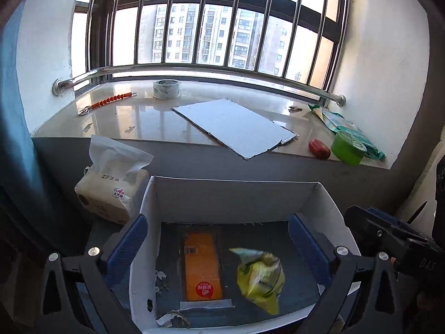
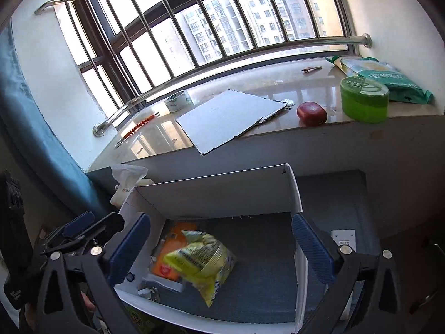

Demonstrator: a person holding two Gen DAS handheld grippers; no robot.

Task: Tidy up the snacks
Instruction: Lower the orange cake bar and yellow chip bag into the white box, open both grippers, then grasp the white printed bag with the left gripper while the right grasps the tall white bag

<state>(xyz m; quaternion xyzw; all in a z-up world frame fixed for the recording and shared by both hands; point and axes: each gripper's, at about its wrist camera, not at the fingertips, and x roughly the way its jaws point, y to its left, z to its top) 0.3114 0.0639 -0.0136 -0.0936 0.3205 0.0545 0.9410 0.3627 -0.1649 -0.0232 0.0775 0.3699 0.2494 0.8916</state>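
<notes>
Left gripper (image 1: 219, 253): lower frame, jaws wide apart, holding nothing.
Right gripper (image 2: 222, 247): likewise spread and empty.
Snacks: orange packet (image 1: 202, 267) and yellow bag (image 1: 260, 278) lie inside white box (image 1: 233, 197).
Remaining: apparently little; no loose snack visible.

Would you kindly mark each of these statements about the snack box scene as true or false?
1. The yellow snack bag lies inside the white box. True.
2. The orange packet sits on the windowsill. False: it lies in the box, beside the yellow bag.
3. Both tools are shut on snacks. False: the left tool and right tool are open and hold nothing.
4. A green round container stands on the windowsill, next to a red object. True.
5. The tissue pack is inside the box. False: it stands outside, at the box's left.
</notes>
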